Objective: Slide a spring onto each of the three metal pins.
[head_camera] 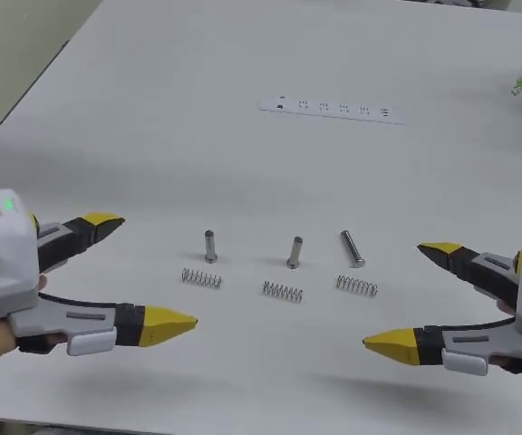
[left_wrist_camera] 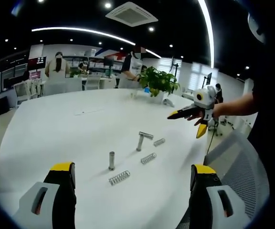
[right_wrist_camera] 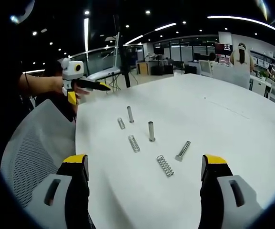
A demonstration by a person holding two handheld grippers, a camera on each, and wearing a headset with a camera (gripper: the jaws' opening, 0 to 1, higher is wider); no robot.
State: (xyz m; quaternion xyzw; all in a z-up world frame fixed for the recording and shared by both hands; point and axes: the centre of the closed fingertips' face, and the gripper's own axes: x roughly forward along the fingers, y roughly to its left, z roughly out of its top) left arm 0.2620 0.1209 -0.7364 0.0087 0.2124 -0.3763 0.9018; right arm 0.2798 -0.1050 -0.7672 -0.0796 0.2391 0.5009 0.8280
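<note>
Tongs (head_camera: 157, 269) (head_camera: 392, 294) agape; rightmost pin (head_camera: 352, 248) flat

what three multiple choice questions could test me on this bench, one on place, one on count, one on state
1. Where do the three springs lie?
A) inside a gripper's jaws
B) flat on the table, nearer the person than the pins
C) threaded on the pins

2. How many pins stand upright?
A) none
B) two
C) three

3. How do the jaws of the left gripper and right gripper stand?
A) both open, holding nothing
B) left shut on a spring
C) both shut

Answers:
1 B, one spring lies just in front of each pin.
2 B, the right-hand pin lies on its side.
3 A, a wide gap shows between each pair of yellow tips.
</note>
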